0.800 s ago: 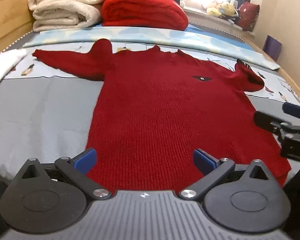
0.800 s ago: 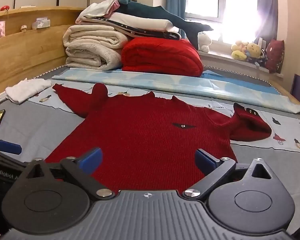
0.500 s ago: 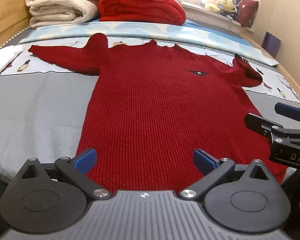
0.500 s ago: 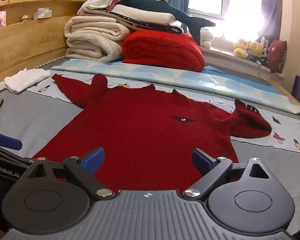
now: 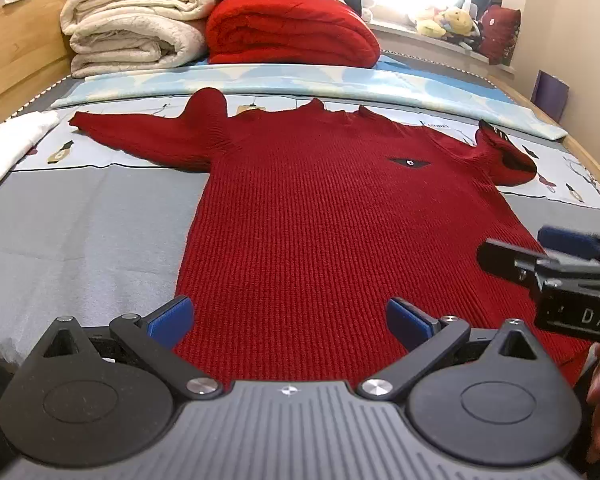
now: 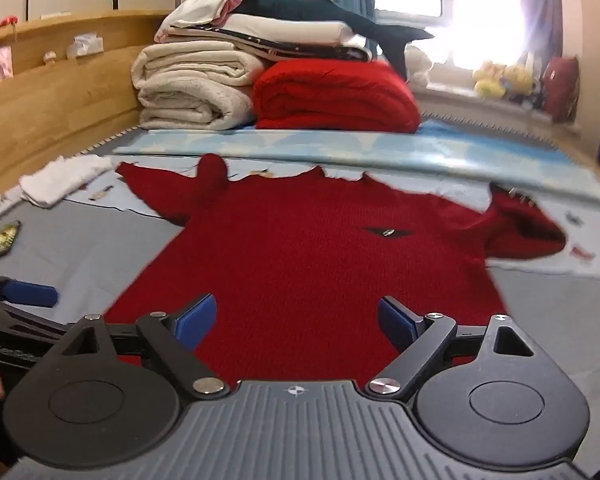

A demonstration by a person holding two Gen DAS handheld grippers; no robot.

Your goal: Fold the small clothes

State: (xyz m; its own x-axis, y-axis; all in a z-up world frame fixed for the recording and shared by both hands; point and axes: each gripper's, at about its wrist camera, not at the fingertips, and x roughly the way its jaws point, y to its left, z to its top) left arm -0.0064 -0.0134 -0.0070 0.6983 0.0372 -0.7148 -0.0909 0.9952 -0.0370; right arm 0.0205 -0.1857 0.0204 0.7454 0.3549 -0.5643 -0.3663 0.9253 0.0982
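Note:
A red knit sweater [image 5: 332,216] lies spread flat on the bed, collar away from me, left sleeve stretched out, right sleeve bunched. It also fills the right wrist view [image 6: 324,256]. My left gripper [image 5: 290,318] is open and empty over the sweater's hem near its left side. My right gripper [image 6: 296,320] is open and empty over the hem further right. The right gripper shows at the right edge of the left wrist view [image 5: 556,256]; the left gripper's blue finger pad [image 6: 28,294] shows at the left of the right wrist view.
The bed [image 5: 80,224] has a grey sheet with a pale blue printed strip. Folded cream blankets [image 5: 136,32] and a folded red blanket [image 5: 292,30] are stacked at the back. A white cloth [image 5: 8,148] lies left. A wooden headboard [image 6: 52,104] runs along the left.
Both grippers have tilted and shifted slightly over the hem, staying open. The sweater has not moved.

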